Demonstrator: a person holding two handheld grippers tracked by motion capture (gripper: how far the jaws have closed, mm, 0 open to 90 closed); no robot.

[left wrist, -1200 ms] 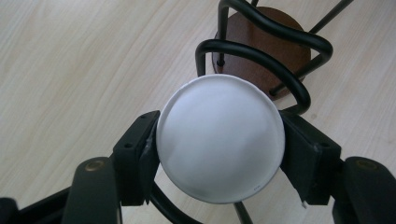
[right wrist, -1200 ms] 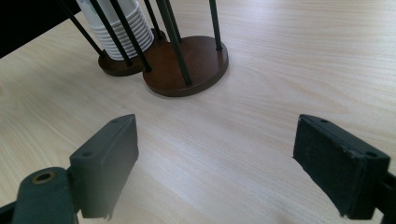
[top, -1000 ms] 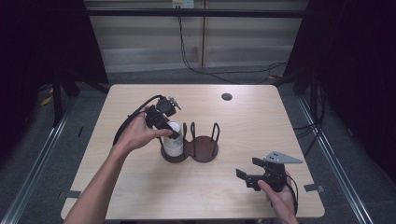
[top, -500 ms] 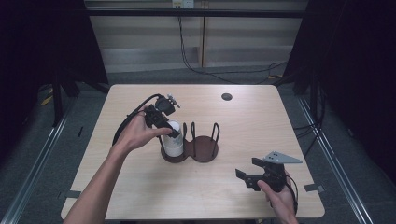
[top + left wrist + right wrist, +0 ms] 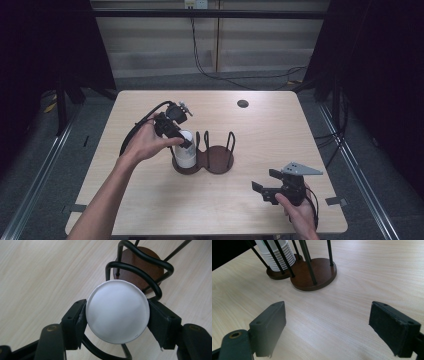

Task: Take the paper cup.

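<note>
Pale wood-grain tabletop, smooth, matt laminate look; white paper cups, matt, faintly dimpled on the top one's flat bottom, ribbed with stacked rims lower down; cup holder of dark brown wood, smooth with a soft sheen, ringed by thin black metal rods, glossy; black plastic tongs, matt, scuffed at the pad edges.

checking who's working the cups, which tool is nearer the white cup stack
Left. The left tool is at the white cup stack, its jaws pressed on either side of the top cup. The right tool hovers open near the table's front right, well apart from the stack.
</note>
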